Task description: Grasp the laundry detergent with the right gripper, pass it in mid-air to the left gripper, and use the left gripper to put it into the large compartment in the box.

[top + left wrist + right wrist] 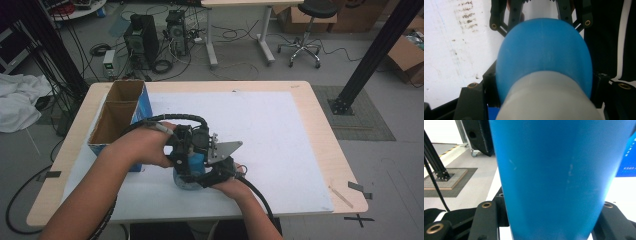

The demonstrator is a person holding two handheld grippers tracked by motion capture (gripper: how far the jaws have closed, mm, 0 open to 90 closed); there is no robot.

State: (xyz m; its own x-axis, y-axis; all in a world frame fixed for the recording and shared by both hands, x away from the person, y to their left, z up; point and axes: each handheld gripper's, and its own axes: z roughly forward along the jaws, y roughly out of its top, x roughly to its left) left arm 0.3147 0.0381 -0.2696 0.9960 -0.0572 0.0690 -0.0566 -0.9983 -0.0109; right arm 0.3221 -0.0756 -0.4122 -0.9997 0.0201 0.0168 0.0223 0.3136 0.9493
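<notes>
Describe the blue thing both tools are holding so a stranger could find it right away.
On the white mat covering the wooden table, look near the front edge, just right of the open cardboard box. There the left tool and right tool meet on a blue bottle. Unlike the angular box, it is smooth, rounded and blue with a frosted pale end.

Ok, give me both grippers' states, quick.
Left gripper: closed on the blue bottle, at its rounded end by the pale cap.
Right gripper: shut on the blue bottle's body.
</notes>
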